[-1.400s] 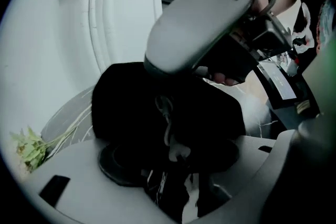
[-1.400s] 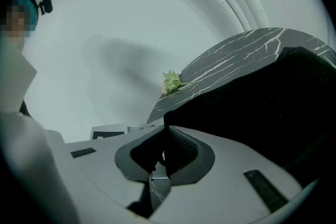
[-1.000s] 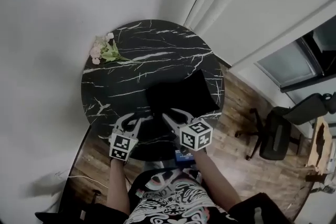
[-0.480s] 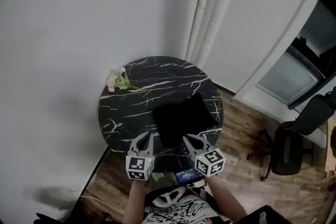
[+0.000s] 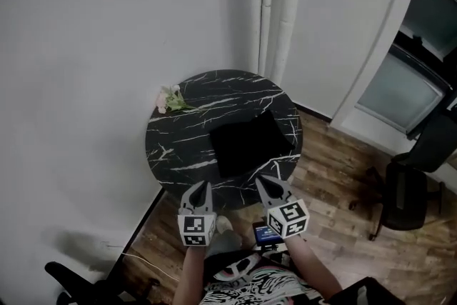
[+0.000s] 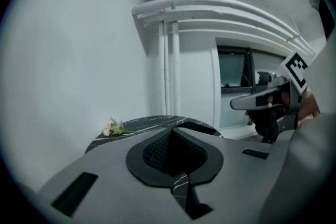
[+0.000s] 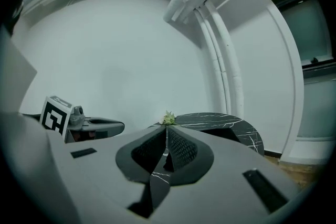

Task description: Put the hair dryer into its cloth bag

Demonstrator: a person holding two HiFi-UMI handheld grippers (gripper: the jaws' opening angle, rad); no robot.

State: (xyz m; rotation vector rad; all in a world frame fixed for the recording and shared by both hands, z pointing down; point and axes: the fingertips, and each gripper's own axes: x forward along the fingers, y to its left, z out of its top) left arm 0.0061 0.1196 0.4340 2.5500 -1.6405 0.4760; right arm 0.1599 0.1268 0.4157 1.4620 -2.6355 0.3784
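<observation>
A black cloth bag (image 5: 250, 143) lies flat on the right half of the round black marble table (image 5: 178, 146). No hair dryer shows in any view. My left gripper (image 5: 199, 186) hangs in front of the table's near edge, shut and with nothing in it. Beside it, my right gripper (image 5: 263, 182) is also shut and holds nothing. In the left gripper view the closed jaws (image 6: 172, 131) point at the table (image 6: 142, 123), with the right gripper (image 6: 262, 99) off to the side. In the right gripper view the jaws (image 7: 166, 131) meet, and the left gripper (image 7: 100, 126) is at the left.
A small sprig of flowers (image 5: 170, 99) lies at the table's far left edge. White pipes (image 5: 275, 3) run up the wall corner behind. A black office chair (image 5: 407, 189) stands on the wooden floor at right. A small device with a blue screen (image 5: 268, 232) sits at the person's waist.
Both grippers have left the bag's near edge and drawn back off the table toward the body. Their jaws went from open to shut. The table now looks farther away.
</observation>
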